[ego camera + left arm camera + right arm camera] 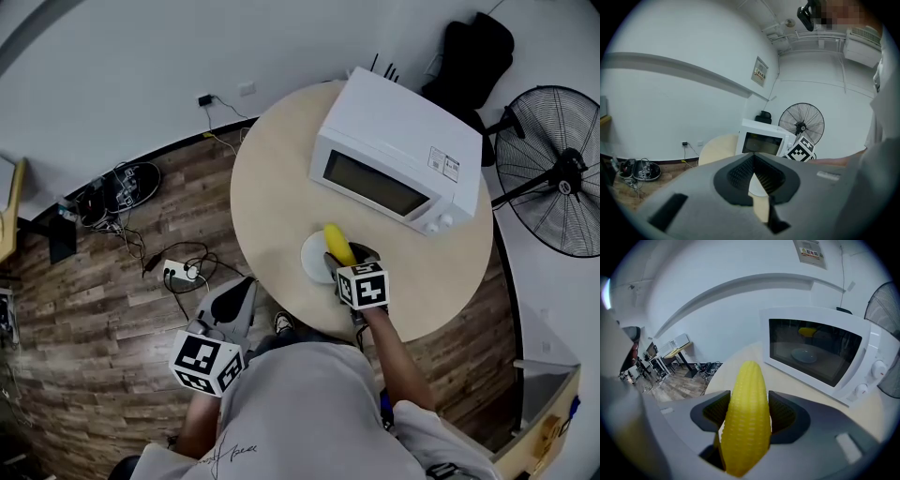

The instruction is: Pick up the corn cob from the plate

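Note:
A yellow corn cob (746,416) stands clamped between my right gripper's (747,411) two dark jaws, its tip pointing up and forward. In the head view the corn cob (337,244) is held by the right gripper (345,258) over the white plate (314,255) on the round table (281,178). My left gripper (230,305) hangs off the table's near-left edge, below table height. In the left gripper view the left gripper (753,174) has its jaws together with nothing between them.
A white microwave (398,164) with its door closed stands on the table behind the plate. A black floor fan (553,169) is at the right. Cables and a power strip (178,272) lie on the wood floor at left.

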The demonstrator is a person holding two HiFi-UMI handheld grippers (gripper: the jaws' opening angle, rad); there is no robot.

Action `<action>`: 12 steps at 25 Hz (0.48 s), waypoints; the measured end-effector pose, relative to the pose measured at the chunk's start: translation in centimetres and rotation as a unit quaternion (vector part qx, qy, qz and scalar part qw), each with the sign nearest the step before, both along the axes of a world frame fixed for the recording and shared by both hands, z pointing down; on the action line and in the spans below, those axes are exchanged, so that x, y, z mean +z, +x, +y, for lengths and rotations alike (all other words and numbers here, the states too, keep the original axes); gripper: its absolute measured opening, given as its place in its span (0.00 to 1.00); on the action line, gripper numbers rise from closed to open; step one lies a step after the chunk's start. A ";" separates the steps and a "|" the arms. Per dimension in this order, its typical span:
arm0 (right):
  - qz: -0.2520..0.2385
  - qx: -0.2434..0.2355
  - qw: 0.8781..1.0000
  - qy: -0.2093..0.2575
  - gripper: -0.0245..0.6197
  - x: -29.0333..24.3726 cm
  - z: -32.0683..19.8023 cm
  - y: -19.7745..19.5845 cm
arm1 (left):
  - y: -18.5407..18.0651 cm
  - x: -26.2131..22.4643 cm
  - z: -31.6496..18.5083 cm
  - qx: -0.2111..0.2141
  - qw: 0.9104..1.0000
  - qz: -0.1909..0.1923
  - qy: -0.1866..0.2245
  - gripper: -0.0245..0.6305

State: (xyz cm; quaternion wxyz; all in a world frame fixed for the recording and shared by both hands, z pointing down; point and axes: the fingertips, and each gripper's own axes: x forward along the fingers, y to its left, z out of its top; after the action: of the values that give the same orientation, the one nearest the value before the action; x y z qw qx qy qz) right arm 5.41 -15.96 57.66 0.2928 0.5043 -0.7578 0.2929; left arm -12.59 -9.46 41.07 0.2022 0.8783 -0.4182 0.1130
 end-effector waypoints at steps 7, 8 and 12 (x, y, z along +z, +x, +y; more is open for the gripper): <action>-0.010 0.008 1.000 0.017 0.45 -1.9 0.6 0.2 | -0.5 0.0 0.2 -0.005 1.000 0.004 -0.002 0.03; -0.013 0.007 1.000 0.019 0.45 -2.2 0.7 0.1 | -0.6 0.0 0.1 -0.005 1.000 0.004 -0.002 0.03; -0.023 0.009 0.999 0.030 0.45 -3.3 1.2 0.2 | -0.8 0.1 0.0 -0.011 1.000 0.009 -0.002 0.03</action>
State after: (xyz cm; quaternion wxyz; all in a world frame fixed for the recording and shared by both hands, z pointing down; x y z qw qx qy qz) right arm 5.58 -14.77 54.37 0.2573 0.5131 -0.7681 0.2839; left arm -13.39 -9.46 41.13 0.2093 0.8742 -0.4256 0.1039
